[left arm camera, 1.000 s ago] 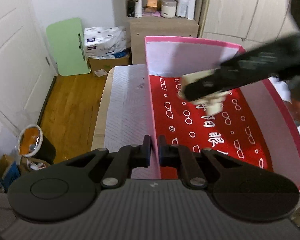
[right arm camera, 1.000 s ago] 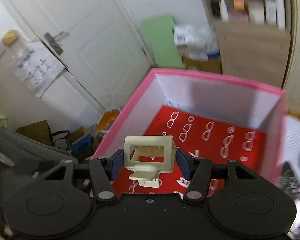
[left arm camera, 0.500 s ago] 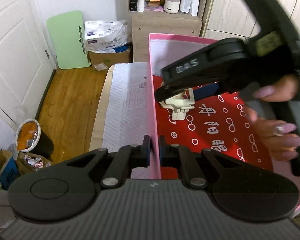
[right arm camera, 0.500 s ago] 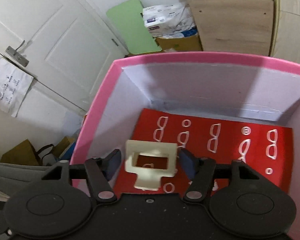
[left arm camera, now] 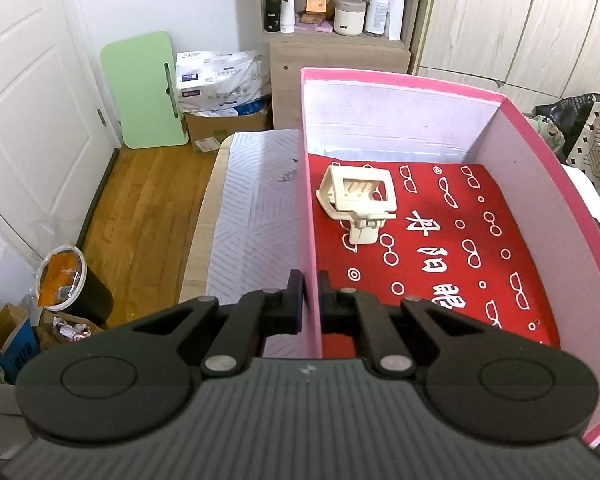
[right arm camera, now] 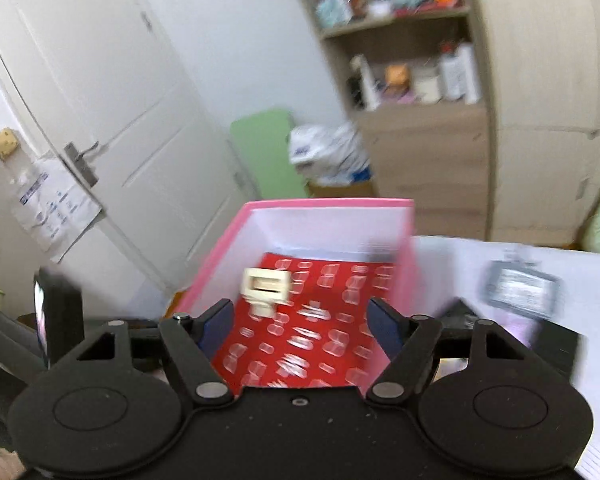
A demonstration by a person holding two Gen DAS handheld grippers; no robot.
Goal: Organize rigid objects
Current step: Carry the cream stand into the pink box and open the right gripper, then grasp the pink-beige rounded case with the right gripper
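The right gripper point(right arm camera: 300, 322), which half a second ago stood low over the pink box point(left arm camera: 400, 78) with its fingers on either side of the cream plastic frame point(left arm camera: 358, 200), has pulled back and out of the box; its jaws are spread wide and carry nothing. It has also gone from the left wrist view, where it and the hand holding it had filled the right half of the picture. The frame, held up between the fingers a second ago, now lies free on the box's red lining point(left arm camera: 440, 248), in the far left corner, close to the left wall and tilted, its small foot pointing toward the near edge.

The left gripper point(left arm camera: 310, 306) has not shifted: its fingers are pressed together on the left wall of the box, near the front corner, one finger outside and one inside. The box itself sits as before on the white patterned cover point(left arm camera: 256, 216), its far edge toward the wooden shelf unit point(left arm camera: 336, 52).

The right wrist view is blurred by motion. It shows the box from the near side, the frame small and pale on the lining beyond the open fingers, and to the right of the box, on the cover, a grey framed object point(right arm camera: 518, 290) and a dark object point(right arm camera: 556, 344) too smeared to identify.
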